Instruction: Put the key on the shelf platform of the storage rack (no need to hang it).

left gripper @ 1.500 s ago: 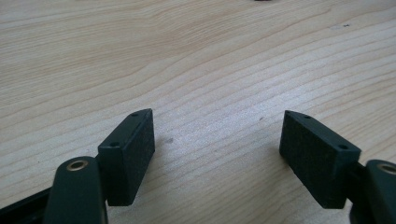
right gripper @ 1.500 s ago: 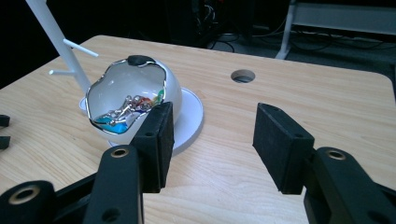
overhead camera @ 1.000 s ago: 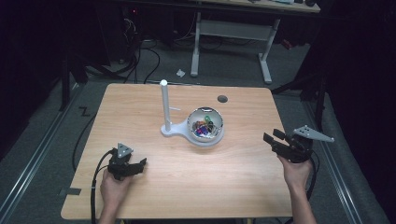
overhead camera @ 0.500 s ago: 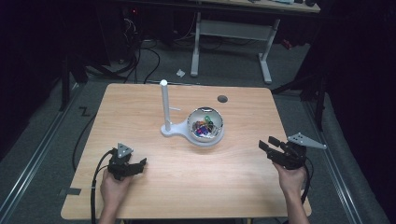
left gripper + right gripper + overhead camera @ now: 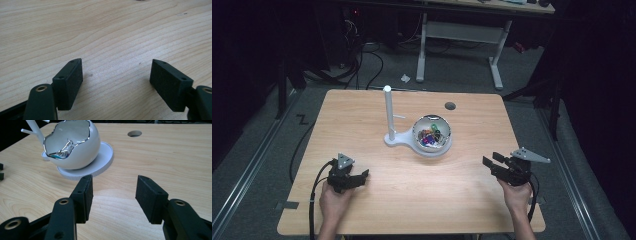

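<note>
A white egg-shaped bowl (image 5: 432,135) with a shiny inside holds several small coloured pieces and sits on a white round base joined to a tall white post (image 5: 388,112) at the table's middle. In the right gripper view the bowl (image 5: 75,145) stands ahead and to the left of my jaws. My right gripper (image 5: 489,164) (image 5: 113,192) is low over the table at the right, open, with nothing between its pads. At the front left, my left gripper (image 5: 361,176) (image 5: 116,82) rests on the wood, open and empty.
The wooden table (image 5: 362,110) has a round cable hole (image 5: 450,105) at the back right. Beyond its far edge stand a desk frame (image 5: 497,55) and cables on a dark floor. Bare wood lies between the two grippers.
My right gripper has come down and slightly towards the table's front, nearer the wood. The left gripper and the bowl have not moved.
</note>
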